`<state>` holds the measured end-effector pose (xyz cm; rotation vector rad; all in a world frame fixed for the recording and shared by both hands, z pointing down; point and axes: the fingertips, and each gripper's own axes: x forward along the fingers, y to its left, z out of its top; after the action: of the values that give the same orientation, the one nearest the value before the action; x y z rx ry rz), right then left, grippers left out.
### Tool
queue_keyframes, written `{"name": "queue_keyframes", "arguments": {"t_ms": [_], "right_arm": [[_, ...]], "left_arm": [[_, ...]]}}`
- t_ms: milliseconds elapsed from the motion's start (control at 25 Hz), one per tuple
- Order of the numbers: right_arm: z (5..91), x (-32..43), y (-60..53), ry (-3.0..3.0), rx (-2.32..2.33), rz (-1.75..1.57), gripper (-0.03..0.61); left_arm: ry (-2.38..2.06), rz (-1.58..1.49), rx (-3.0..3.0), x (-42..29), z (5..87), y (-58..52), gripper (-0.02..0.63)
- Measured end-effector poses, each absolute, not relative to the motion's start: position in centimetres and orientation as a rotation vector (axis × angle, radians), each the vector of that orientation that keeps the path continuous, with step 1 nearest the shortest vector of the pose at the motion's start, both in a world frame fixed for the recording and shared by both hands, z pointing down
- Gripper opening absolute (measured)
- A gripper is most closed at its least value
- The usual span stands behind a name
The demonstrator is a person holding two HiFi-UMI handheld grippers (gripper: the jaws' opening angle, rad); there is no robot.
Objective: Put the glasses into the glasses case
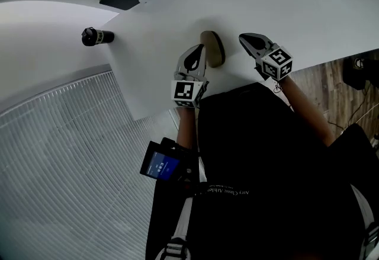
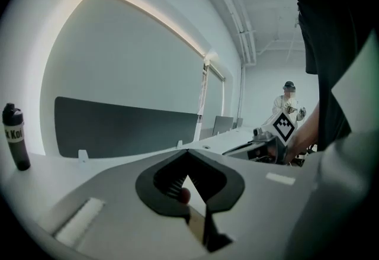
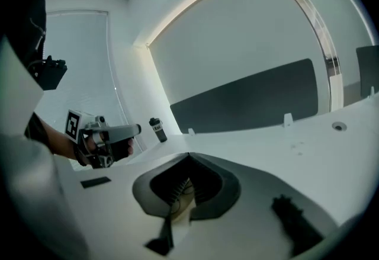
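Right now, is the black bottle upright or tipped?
Upright. In both gripper views the black bottle stands on its base on the white table, cap uppermost.

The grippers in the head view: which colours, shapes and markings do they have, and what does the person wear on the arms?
The left gripper and the right gripper both have pale grey, pointed jaws with black inner faces. Behind each set of jaws sits a white cube with black square markers. The forearms are bare, and the person wears a black top.
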<state>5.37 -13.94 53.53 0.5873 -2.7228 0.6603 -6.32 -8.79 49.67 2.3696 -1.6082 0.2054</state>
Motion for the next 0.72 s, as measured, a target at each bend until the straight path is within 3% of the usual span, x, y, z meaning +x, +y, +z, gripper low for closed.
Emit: {"name": "queue_keyframes", "arguments": {"t_ms": [720], "right_arm": [[58.2,4.8,-10.6,-2.568,0.650,0.683,0.008]], "left_arm": [[-1.634,0.182,2.243,-9.9,53.3,-2.8,0.008]]}}
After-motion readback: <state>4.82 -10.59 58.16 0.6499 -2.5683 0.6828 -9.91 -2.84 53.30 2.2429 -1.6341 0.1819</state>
